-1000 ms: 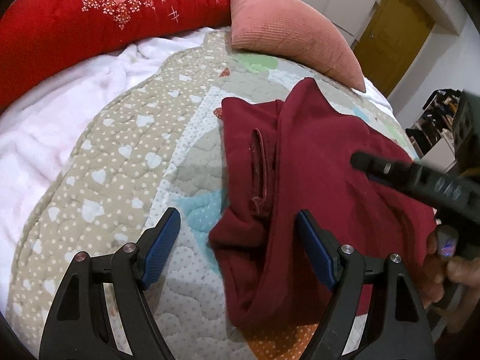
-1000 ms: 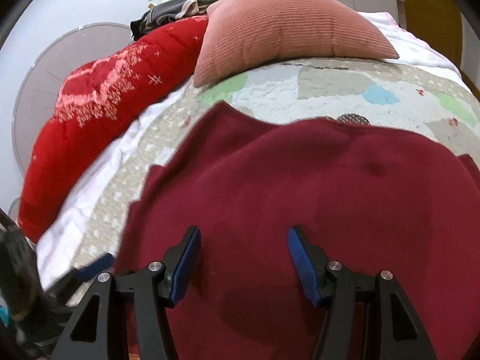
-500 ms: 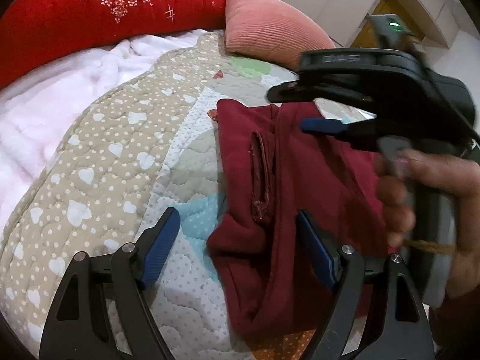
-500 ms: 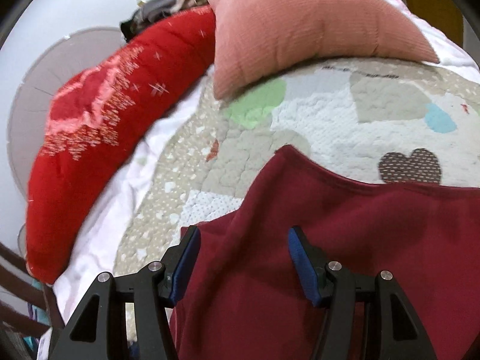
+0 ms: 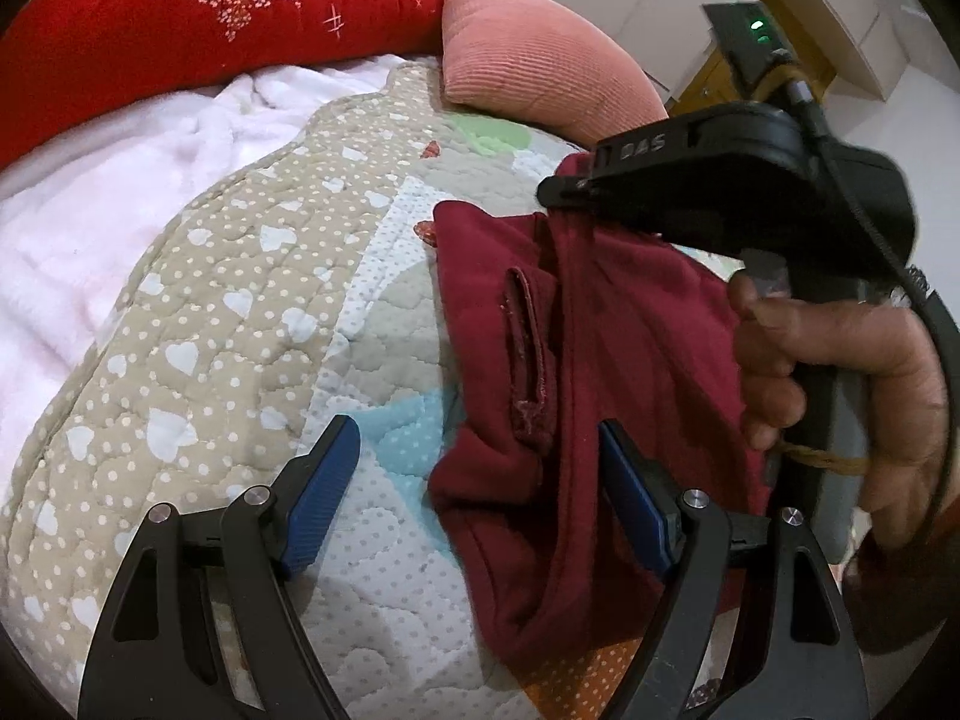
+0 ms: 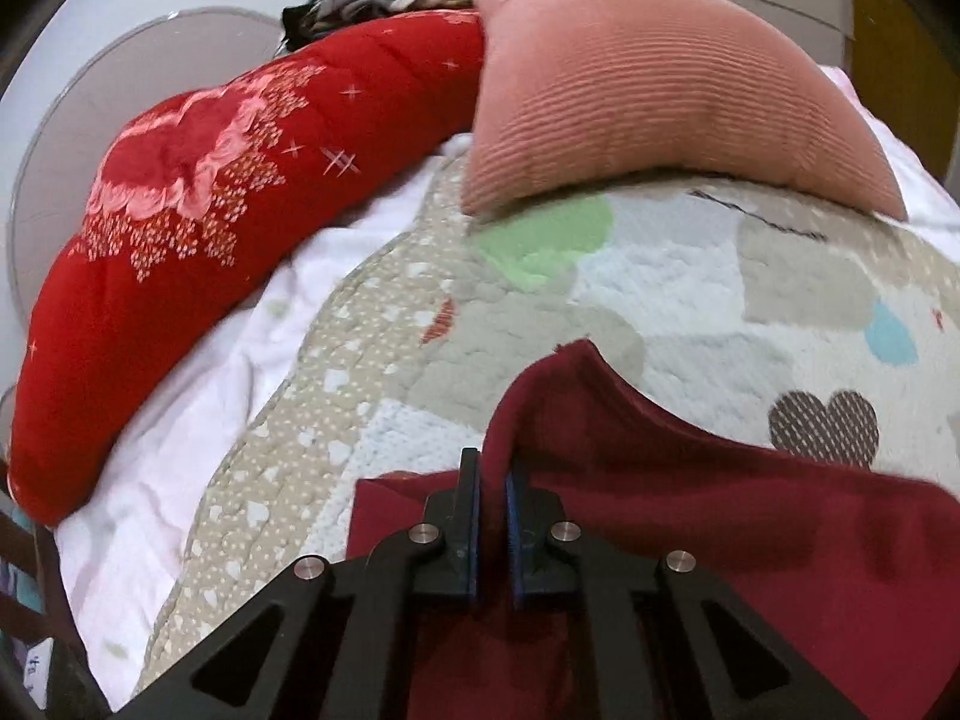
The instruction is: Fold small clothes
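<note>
The right tool (image 6: 493,501) has swung left and just pinched the maroon garment (image 5: 600,360)'s far edge; left tool (image 5: 480,492) hangs spread nearside.

We see a beige patchwork quilt with white hearts (image 5: 198,354) spread over a fluffy white blanket (image 5: 90,210). Behind it lie a red floral padded comforter (image 6: 198,192) and a ribbed salmon-pink cushion (image 6: 648,96).

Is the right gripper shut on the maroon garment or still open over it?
Shut on it. The right gripper has just closed; its blue pads stand nearly together, pinching a raised fold of the maroon garment.
</note>
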Demonstrator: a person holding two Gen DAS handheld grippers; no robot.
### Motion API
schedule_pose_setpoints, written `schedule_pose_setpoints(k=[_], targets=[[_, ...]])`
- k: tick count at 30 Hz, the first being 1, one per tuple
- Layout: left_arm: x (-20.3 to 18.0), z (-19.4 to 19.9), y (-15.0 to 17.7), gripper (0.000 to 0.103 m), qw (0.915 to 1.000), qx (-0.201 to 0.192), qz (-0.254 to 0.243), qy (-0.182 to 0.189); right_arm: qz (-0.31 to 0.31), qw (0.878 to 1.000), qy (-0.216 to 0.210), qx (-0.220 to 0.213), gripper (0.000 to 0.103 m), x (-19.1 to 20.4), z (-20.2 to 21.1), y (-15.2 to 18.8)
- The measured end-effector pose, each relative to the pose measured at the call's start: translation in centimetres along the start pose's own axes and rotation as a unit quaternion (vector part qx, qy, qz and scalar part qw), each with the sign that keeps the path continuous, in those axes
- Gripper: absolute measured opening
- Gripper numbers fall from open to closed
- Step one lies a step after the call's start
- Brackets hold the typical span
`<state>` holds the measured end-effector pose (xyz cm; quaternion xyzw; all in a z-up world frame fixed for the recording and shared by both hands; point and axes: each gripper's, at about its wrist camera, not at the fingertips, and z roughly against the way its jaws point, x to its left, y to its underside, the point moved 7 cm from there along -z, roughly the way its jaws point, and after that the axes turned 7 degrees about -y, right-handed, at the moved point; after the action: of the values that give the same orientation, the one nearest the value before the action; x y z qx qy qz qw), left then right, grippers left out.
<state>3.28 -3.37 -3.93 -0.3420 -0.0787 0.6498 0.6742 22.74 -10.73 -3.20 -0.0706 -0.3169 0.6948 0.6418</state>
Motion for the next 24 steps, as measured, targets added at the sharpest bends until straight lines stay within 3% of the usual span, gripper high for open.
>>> schedule_pose_setpoints(k=[6, 18, 20, 22, 24], targets=[[0.2, -0.1, 0.0, 0.08, 1.0, 0.0, 0.003, 0.003, -0.019, 1.0, -0.011, 0.008, 0.007, -0.6, -2.4, 0.9], [0.0, -0.3, -0.1, 0.081, 1.0, -0.001, 0.003, 0.007, -0.03, 0.999, -0.021, 0.006, 0.008, -0.2, -3.1, 1.4], [0.0, -0.2, 0.0, 0.081, 1.0, -0.001, 0.002, 0.007, -0.014, 1.0, -0.015, 0.009, 0.017, 0.5, -2.3, 1.8], [-0.1, -0.2, 0.0, 0.081, 1.0, -0.001, 0.001, 0.006, -0.001, 1.0, -0.023, 0.021, 0.049, 1.6, -1.4, 2.4], [-0.1, -0.2, 0.0, 0.081, 1.0, -0.001, 0.001, 0.006, -0.001, 0.999, -0.036, 0.023, 0.053, 2.3, -0.4, 3.1]])
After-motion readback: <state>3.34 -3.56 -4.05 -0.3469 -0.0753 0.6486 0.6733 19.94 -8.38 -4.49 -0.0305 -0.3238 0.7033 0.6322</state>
